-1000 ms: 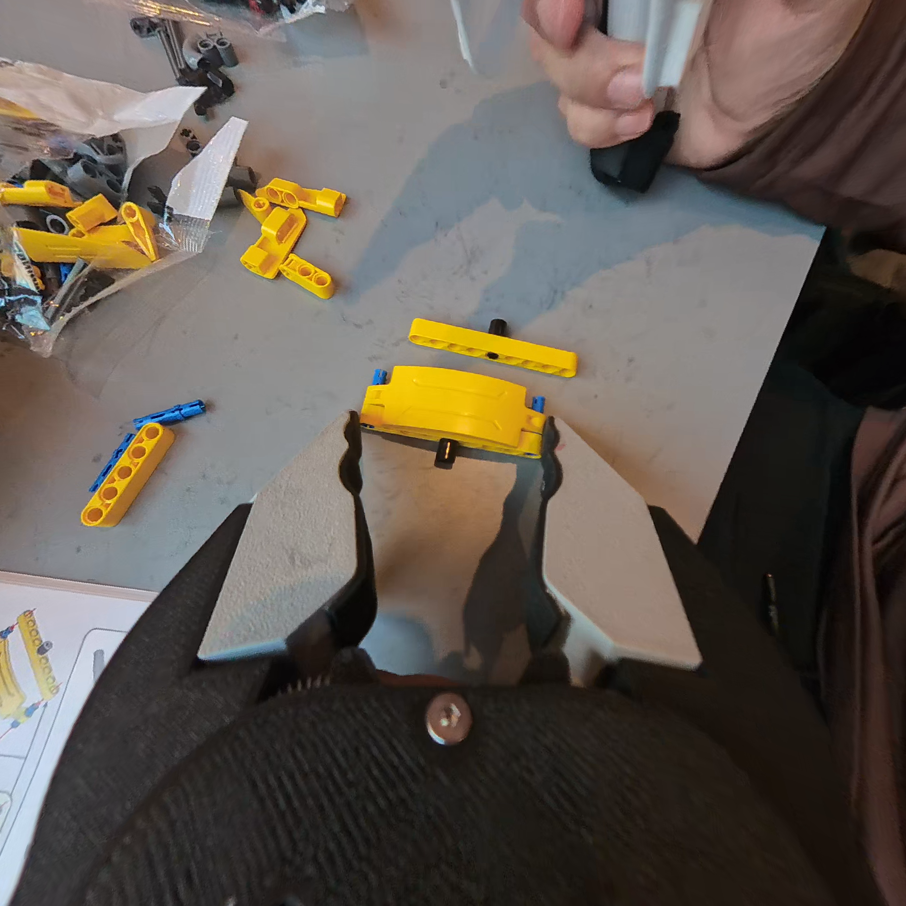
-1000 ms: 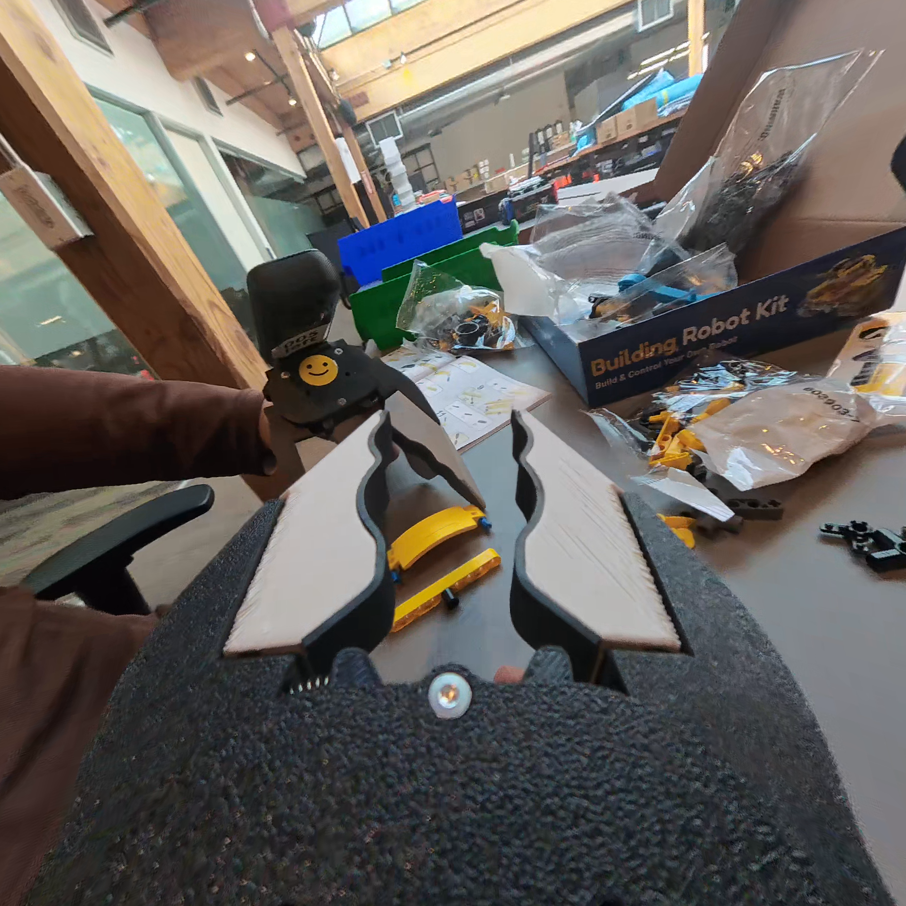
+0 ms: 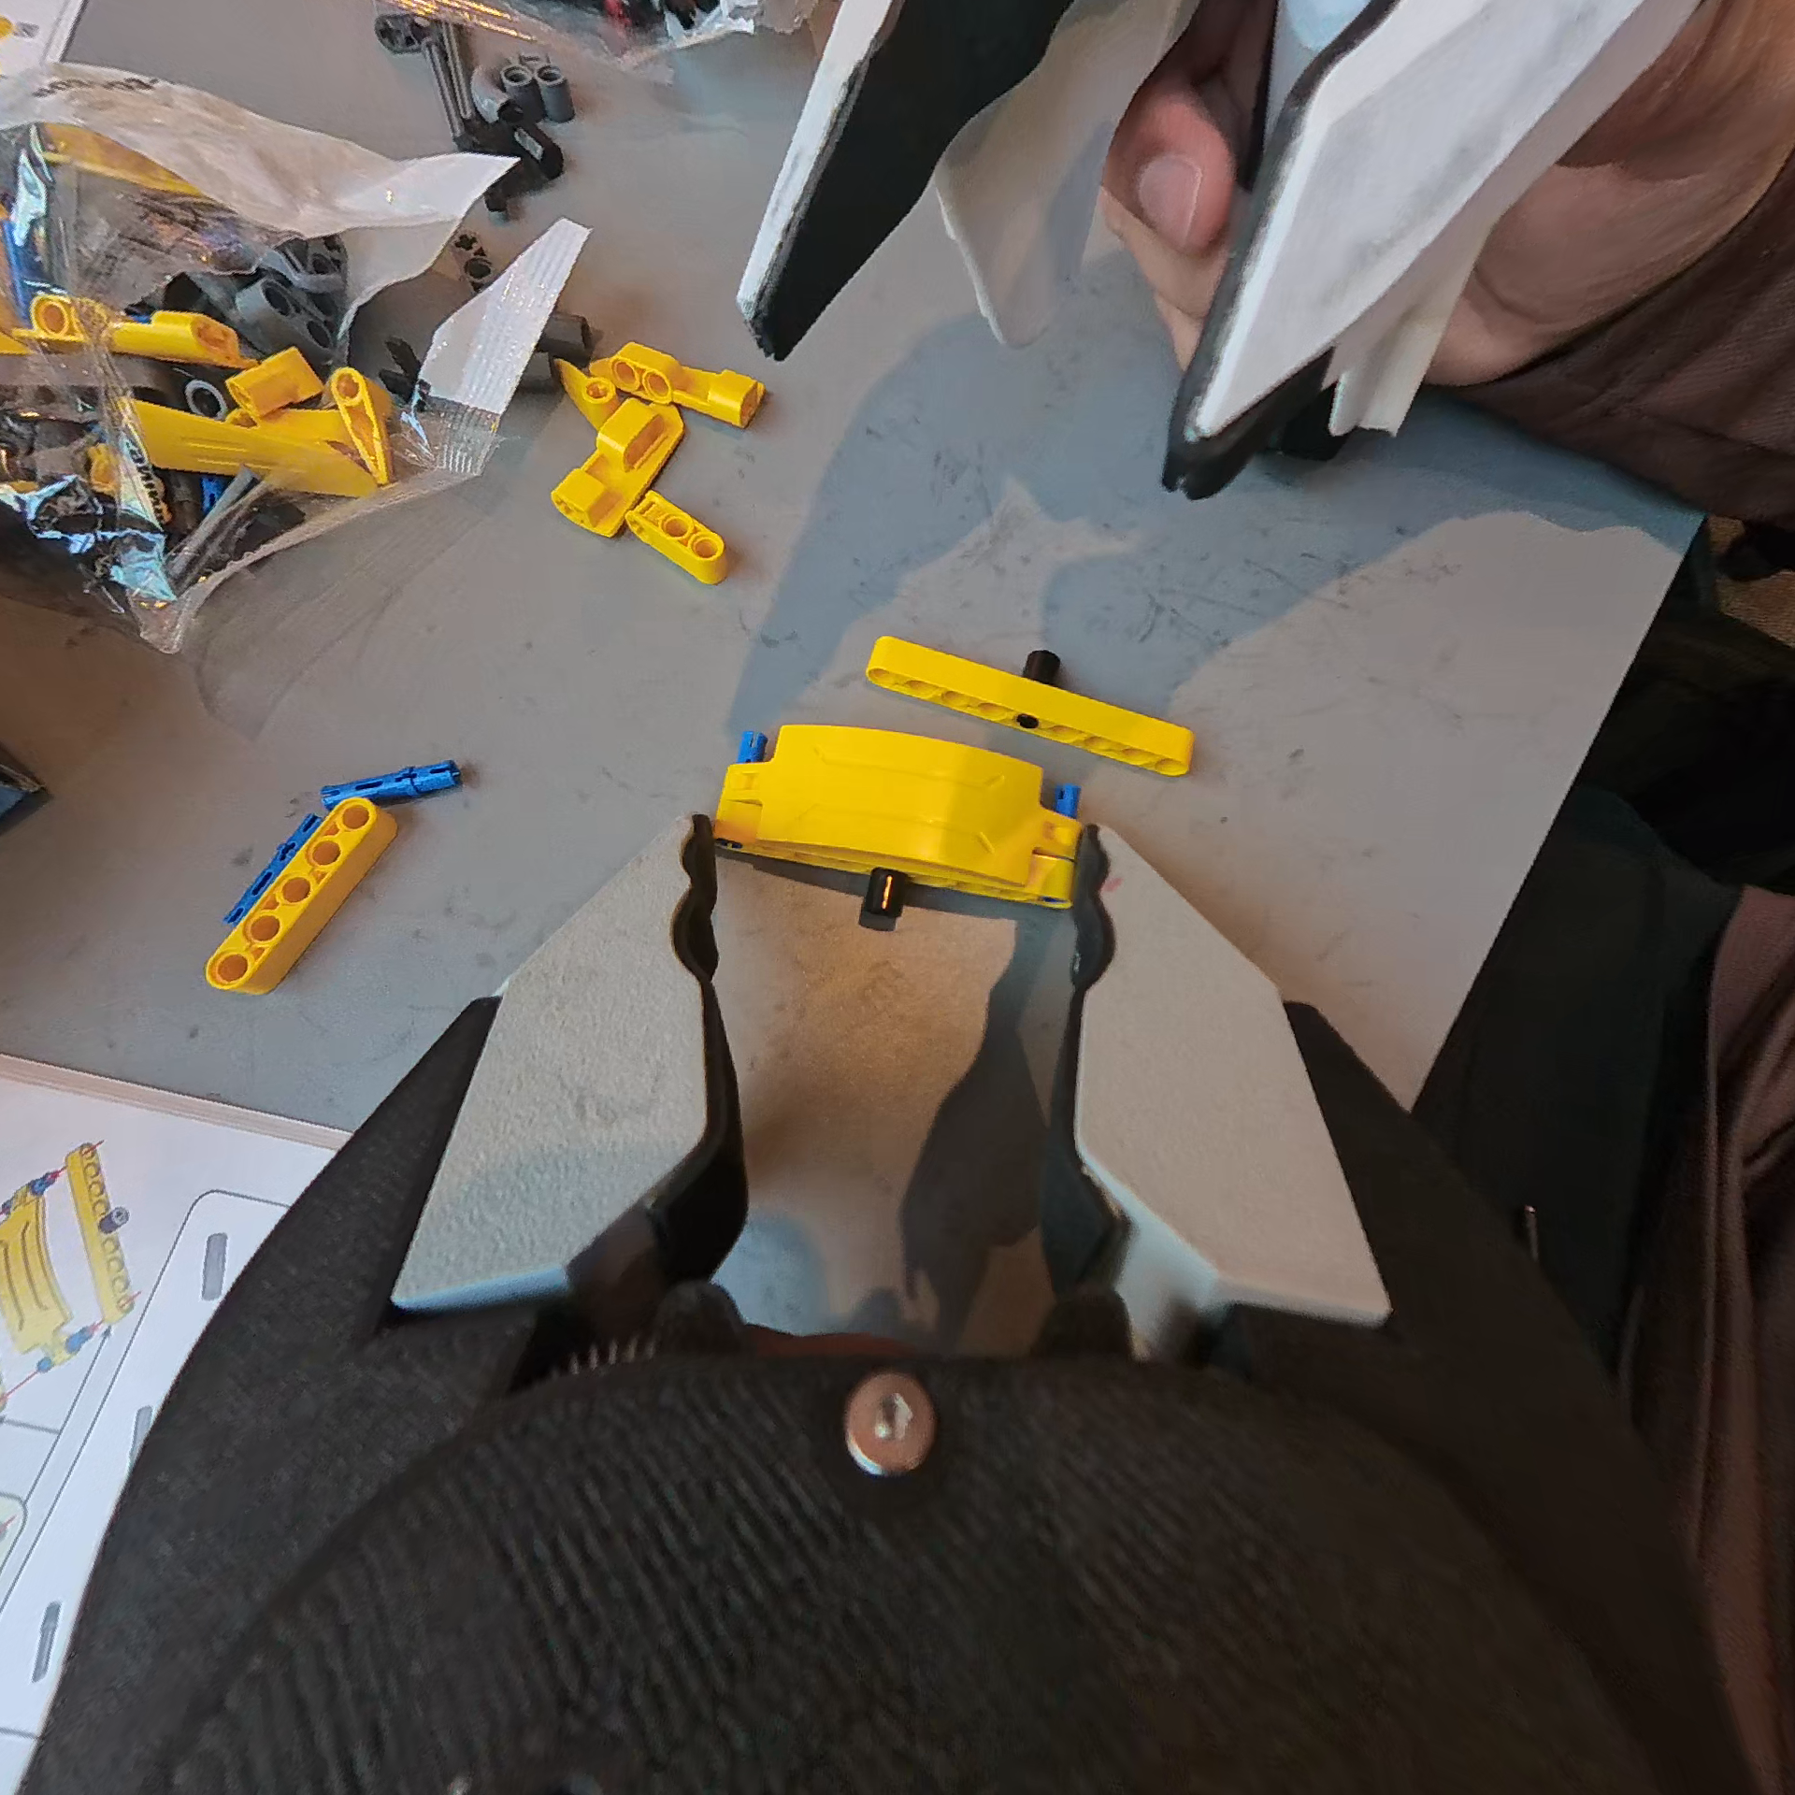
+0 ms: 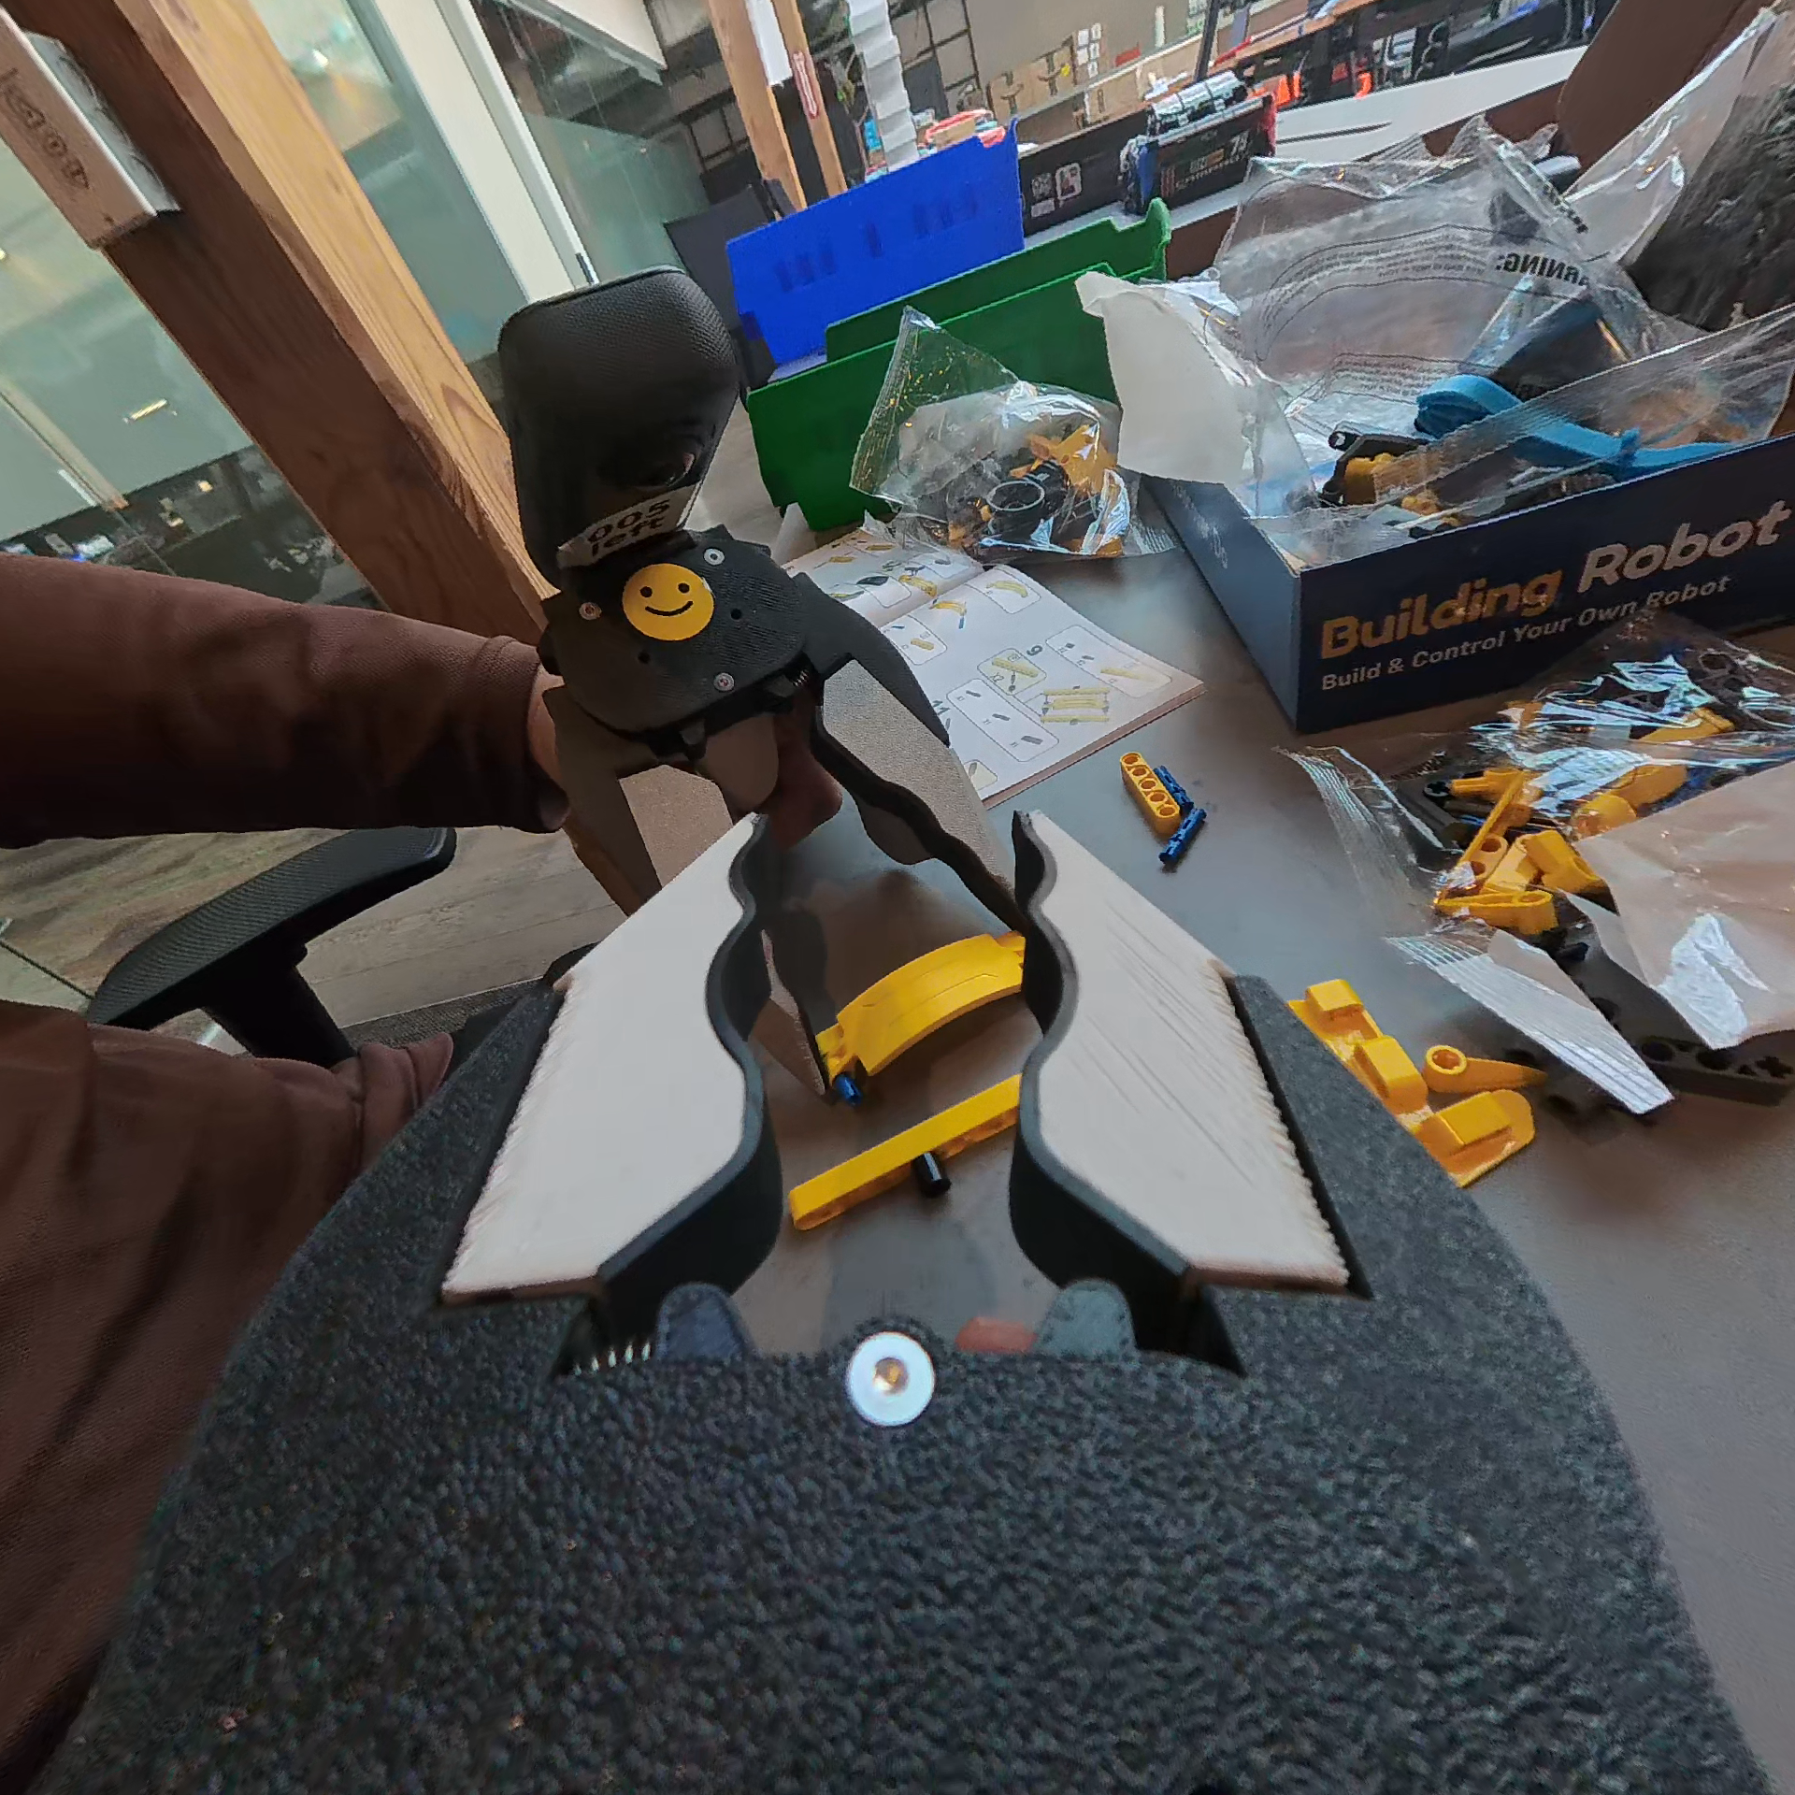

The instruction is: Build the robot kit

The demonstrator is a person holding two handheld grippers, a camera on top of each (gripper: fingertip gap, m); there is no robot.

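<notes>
A yellow curved panel [image 3: 894,806] with blue pins at its ends and a black pin at its front lies on the grey table [image 3: 1311,680]. My left gripper [image 3: 892,855] stands around it with its fingertips [image 3: 701,855] against both ends; it also shows in the right wrist view [image 4: 918,1000]. Just beyond the panel lies a long yellow beam [image 3: 1030,719] with a black pin through it, also seen in the right wrist view [image 4: 903,1151]. My right gripper [image 4: 889,826] is open and empty, hovering above the beam and panel; it also shows in the left wrist view [image 3: 981,398].
Open bags of parts [image 3: 194,340], loose yellow pieces [image 3: 641,447] and a short yellow beam with blue pins [image 3: 301,894] lie to the left. An instruction booklet [image 3: 97,1311] is near left. The table edge [image 3: 1554,826] is close on the right. A blue box [image 4: 1515,602] and green bin [image 4: 971,369] stand behind.
My right gripper has come down and closer to the beam and panel, and its fingers now show in the left wrist view. The left gripper and panel have not moved.
</notes>
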